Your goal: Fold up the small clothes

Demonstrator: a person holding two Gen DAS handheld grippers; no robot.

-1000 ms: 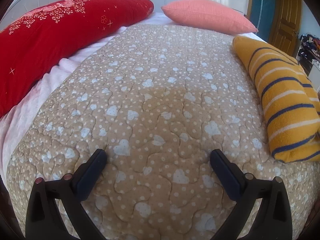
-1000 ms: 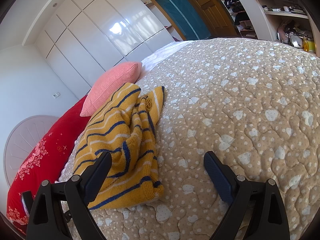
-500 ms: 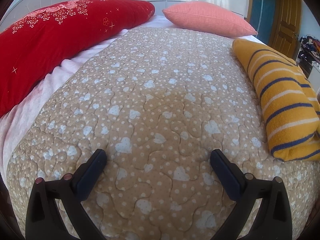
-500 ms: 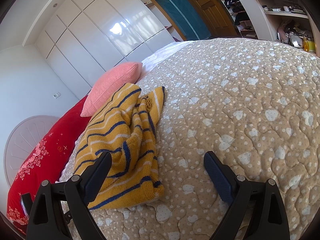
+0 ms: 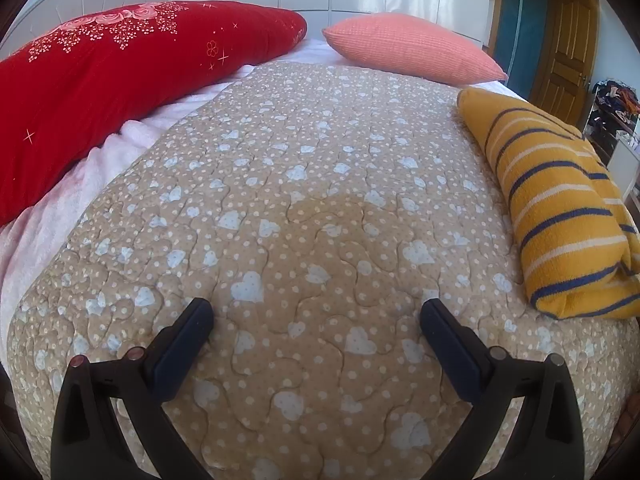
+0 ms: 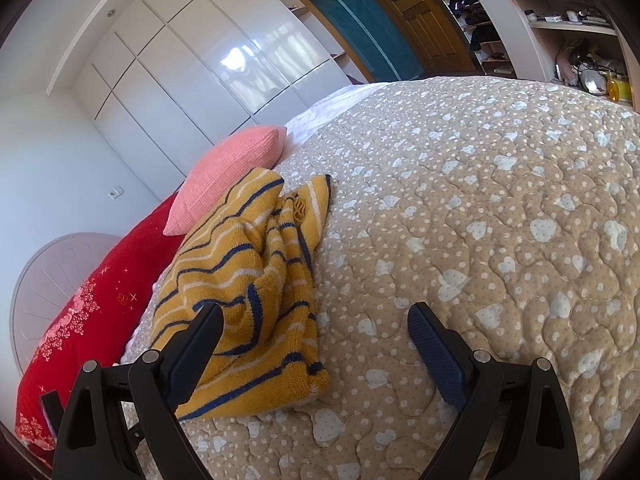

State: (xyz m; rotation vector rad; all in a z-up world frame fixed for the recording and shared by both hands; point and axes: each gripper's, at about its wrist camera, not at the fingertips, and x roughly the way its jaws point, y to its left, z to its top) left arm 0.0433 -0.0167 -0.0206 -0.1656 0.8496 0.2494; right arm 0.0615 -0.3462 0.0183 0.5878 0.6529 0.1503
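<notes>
In the left wrist view, the red pillow [image 5: 120, 76] is lying at 10 o'clock, the pink pillow [image 5: 412, 50] at 12, and the sweater [image 5: 560, 204] is resting folded on the quilt [image 5: 304, 208] at 3. The left tongs [image 5: 316, 320] are hovering over bare quilt, spread wide, gripping nothing. In the right wrist view, the right tongs [image 6: 316, 320] are gaping wide too, empty, the sweater [image 6: 248, 276] bunching at 9 o'clock, partly behind one finger [image 6: 196, 344].

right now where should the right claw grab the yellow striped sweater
Probably the near hem corner of the yellow striped sweater, approached low from the bare quilt side. That corner is a thin, free edge on the quilt, while the middle is bunched. The right claw is open.
</notes>
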